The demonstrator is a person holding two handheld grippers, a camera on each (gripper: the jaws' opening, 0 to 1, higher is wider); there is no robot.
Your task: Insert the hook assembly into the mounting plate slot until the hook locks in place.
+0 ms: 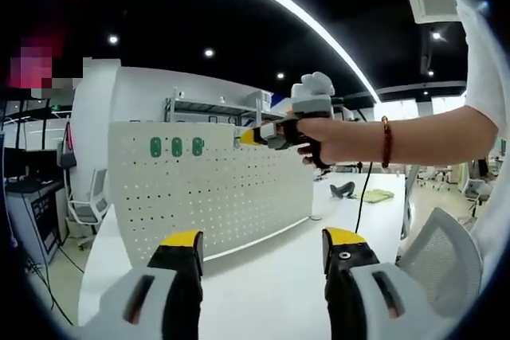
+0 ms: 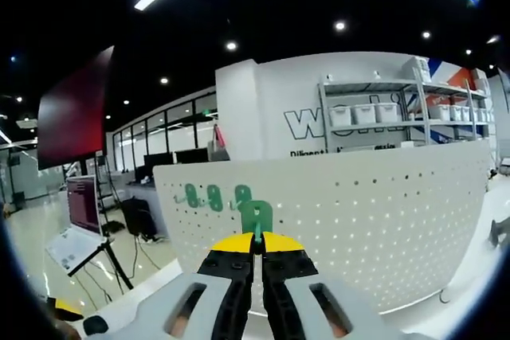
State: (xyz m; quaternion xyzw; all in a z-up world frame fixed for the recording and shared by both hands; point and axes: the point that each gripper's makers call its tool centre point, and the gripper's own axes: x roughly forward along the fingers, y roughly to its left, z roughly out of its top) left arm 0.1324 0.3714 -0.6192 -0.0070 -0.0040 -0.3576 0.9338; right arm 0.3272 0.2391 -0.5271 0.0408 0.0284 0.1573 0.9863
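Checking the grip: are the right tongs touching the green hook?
Touching. The right gripper view shows the right tongs closed on the green hook, whose stem sits pinched between the yellow tips.

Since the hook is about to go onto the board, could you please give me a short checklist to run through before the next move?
1. Green hook held in the right gripper, jaws shut on it: ok.
2. Hook in front of the white pegboard: ok.
3. Hook tabs seated in the holes: cannot tell.
4. Three green hooks already on the pegboard in view: ok.
5. Left gripper open, apart from the board: ok.
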